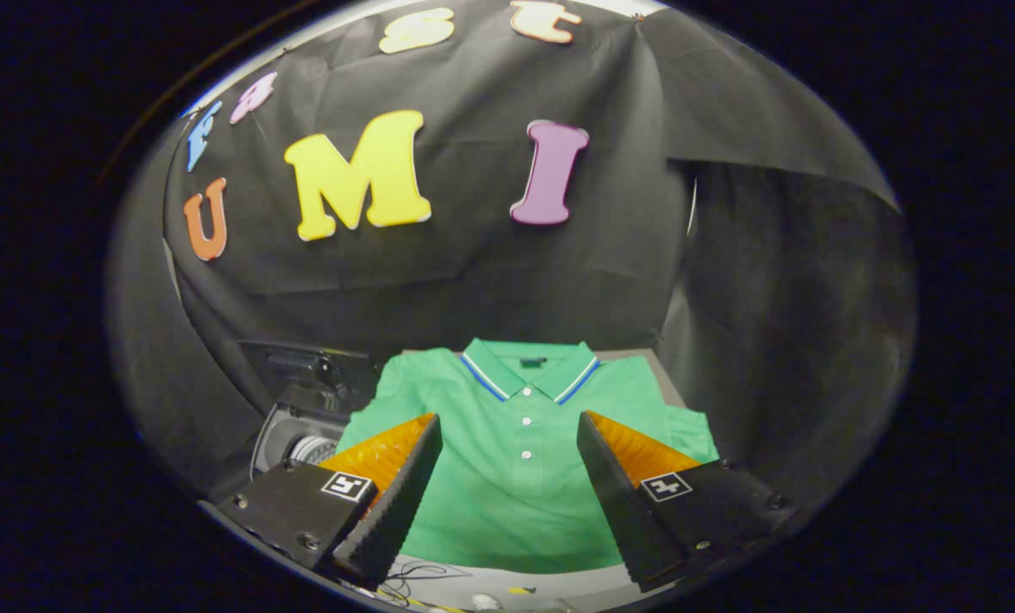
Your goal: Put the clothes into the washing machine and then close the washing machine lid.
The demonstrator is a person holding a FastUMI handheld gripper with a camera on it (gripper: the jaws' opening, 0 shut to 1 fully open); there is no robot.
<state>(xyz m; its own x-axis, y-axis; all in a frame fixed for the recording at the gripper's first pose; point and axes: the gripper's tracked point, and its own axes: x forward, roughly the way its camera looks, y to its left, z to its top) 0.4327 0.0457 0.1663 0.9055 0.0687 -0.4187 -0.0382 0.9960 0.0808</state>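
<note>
A green polo shirt (pixel 520 477) with a blue-and-white striped collar lies flat on a table, its button placket running down the middle. My gripper (pixel 507 426) hangs above the shirt's chest, open, with a wide gap and nothing between the fingers. The left finger (pixel 401 489) and the right finger (pixel 614 485) stand on either side of the placket. To the left of the shirt, beyond the left finger, sits the washing machine (pixel 299 426); its dark lid (pixel 316 366) stands raised and the drum opening shows pale below it.
The table (pixel 665 375) shows as a grey edge past the shirt's right shoulder. Thin dark wires (pixel 418 575) lie on the pale surface just below the shirt's hem. Black cloth walls close in behind and to the right.
</note>
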